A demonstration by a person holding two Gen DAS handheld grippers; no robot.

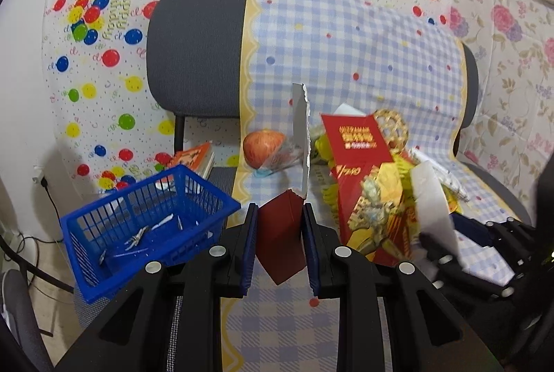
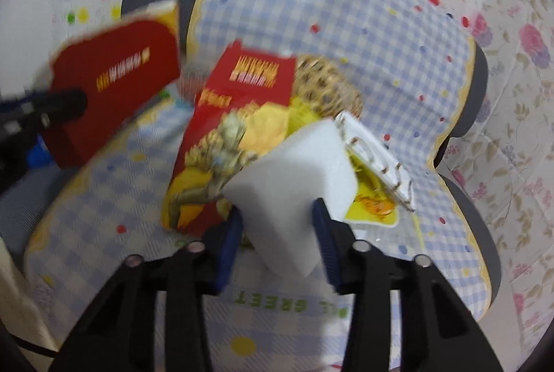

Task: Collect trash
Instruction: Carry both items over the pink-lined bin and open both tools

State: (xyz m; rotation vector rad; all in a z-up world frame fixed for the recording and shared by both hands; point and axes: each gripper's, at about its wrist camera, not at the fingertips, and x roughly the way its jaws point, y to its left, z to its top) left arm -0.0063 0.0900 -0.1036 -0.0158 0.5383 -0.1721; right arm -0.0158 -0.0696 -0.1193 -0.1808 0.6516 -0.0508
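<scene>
The left gripper (image 1: 280,235) holds a torn piece of red cardboard (image 1: 282,240) between its blue pads (image 1: 250,247). The piece stands upright, and its white torn edge rises above the fingers. The right gripper (image 2: 277,233) is closed on a white folded piece of card (image 2: 294,185), which sticks up between its fingers.

Both grippers are above the seat of a chair (image 1: 197,53), which is covered with a blue checked cloth (image 1: 346,53). In the middle of the seat lies a pile of trash: a red and yellow snack box (image 1: 367,185), yellow wrappers and a white torn tray (image 2: 377,157). An orange-coloured packet (image 1: 263,147) lies near the back of the seat. A blue basket (image 1: 145,226) with small scraps inside sits at the left edge of the seat, near the left gripper.
</scene>
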